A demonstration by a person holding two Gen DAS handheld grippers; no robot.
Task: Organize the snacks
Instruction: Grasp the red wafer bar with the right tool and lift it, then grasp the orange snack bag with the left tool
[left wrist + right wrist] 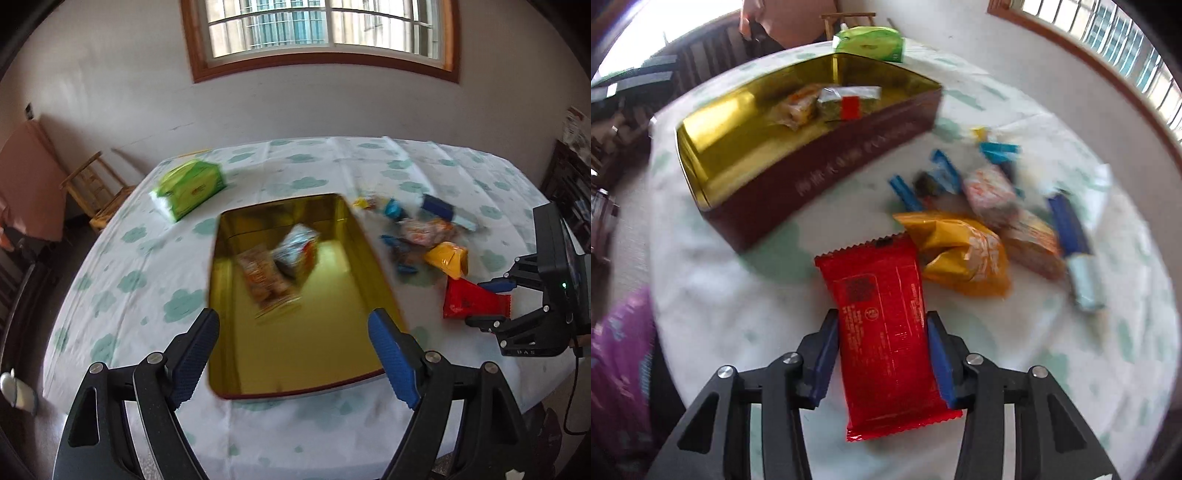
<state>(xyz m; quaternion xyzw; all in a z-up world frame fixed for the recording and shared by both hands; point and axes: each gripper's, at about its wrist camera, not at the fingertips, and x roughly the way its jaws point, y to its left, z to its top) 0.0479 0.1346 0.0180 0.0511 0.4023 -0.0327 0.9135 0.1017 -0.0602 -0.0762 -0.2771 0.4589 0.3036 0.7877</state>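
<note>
A gold-lined, dark red tin [332, 325] [827, 173] sits on the cloud-print tablecloth with two snack packets [280, 262] [827, 101] inside. My left gripper [295, 332] is open and empty above the tin's near end. My right gripper [882, 325] [491, 302] is shut on a red snack packet [886, 332] [465, 301], right of the tin. A pile of loose snacks lies beyond it: a yellow packet [960, 254] [448, 258], blue wrappers [942, 173] and an orange-white packet [990, 192].
A green tissue pack [190, 186] [871, 44] lies at the table's far left. A wooden chair [98, 188] stands left of the table, and a window is on the wall behind. Purple clothing [620, 369] shows at the left in the right wrist view.
</note>
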